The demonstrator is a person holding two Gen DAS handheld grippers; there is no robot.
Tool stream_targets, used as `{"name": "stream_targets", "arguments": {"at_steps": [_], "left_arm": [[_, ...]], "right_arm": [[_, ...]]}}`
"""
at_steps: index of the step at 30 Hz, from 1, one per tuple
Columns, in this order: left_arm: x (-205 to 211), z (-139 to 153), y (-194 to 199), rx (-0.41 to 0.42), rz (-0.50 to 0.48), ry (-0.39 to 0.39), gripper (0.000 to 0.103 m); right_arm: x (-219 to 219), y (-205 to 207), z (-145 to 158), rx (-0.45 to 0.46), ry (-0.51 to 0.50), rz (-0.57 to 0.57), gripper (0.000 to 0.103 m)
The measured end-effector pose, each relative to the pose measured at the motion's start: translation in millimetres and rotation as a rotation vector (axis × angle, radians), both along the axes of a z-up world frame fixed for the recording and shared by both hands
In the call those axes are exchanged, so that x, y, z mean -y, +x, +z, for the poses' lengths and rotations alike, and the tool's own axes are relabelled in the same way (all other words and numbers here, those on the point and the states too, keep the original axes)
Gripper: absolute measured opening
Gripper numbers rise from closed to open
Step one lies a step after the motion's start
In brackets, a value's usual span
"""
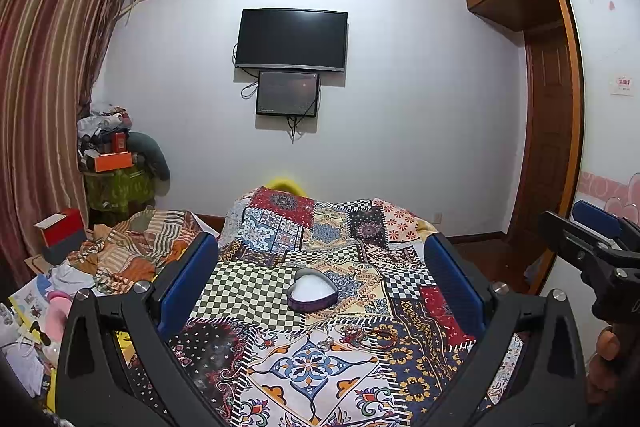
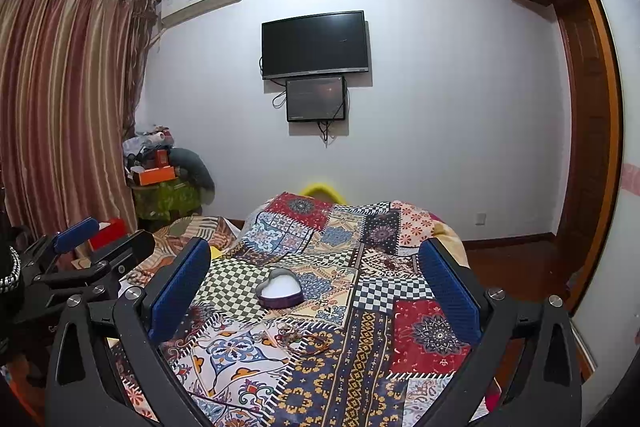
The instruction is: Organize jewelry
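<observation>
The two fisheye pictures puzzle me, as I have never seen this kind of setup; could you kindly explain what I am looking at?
There is no robot here: a person holds a two-finger gripper in each hand, and each gripper carries a camera looking forward along its blue-padded fingers. One picture is from the left gripper, the other from the right gripper. Both are open and hold nothing. Each also shows the other gripper at its edge. Ahead lies a bed under a patchwork quilt. On it sits an open heart-shaped box with a white lining, and nearer the cameras a small tangle of jewelry, too small to tell apart.
</observation>
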State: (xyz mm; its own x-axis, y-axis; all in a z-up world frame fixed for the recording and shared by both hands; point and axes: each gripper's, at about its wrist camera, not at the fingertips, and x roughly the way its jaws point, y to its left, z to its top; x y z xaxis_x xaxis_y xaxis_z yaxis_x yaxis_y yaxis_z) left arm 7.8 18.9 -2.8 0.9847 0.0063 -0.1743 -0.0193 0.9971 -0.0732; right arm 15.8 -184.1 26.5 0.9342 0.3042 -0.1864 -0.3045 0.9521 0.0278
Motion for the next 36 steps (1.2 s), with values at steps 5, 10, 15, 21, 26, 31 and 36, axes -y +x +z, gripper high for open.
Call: {"name": "stream_targets", "arguments": {"at_steps": [5, 10, 15, 21, 26, 31, 36], "left_arm": [[1.1, -0.5, 2.0, -0.002, 0.001, 0.003, 0.103], [1.4, -0.2, 2.5, -0.002, 0.0, 0.003, 0.103], [2.3, -1.1, 2.3, -0.001, 0.001, 0.003, 0.103], [3.1, -2.1, 2.4, -0.002, 0.001, 0.005, 0.103], [2.3, -2.9, 2.1, -0.002, 0.001, 0.001, 0.103], [1.9, -3.2, 1.6, -0.003, 0.0, 0.001, 0.103], [2.8, -4.3, 2.4, -0.004, 0.001, 0.003, 0.103]], "right_arm": [[-1.6, 0.4, 0.9, -0.002, -0.001, 0.0, 0.103], [-1.7, 0.8, 1.6, -0.002, -0.001, 0.0, 0.103], [-2.0, 0.0, 1.4, 0.0, 0.001, 0.0, 0.103], [-1.6, 0.2, 1.1, -0.001, 0.001, 0.001, 0.103], [-1.9, -0.2, 1.3, -0.001, 0.0, 0.0, 0.103], [-1.3, 0.6, 1.4, -0.001, 0.001, 0.0, 0.103], [-1.2, 0.4, 1.3, -0.002, 0.001, 0.001, 0.103]]}}
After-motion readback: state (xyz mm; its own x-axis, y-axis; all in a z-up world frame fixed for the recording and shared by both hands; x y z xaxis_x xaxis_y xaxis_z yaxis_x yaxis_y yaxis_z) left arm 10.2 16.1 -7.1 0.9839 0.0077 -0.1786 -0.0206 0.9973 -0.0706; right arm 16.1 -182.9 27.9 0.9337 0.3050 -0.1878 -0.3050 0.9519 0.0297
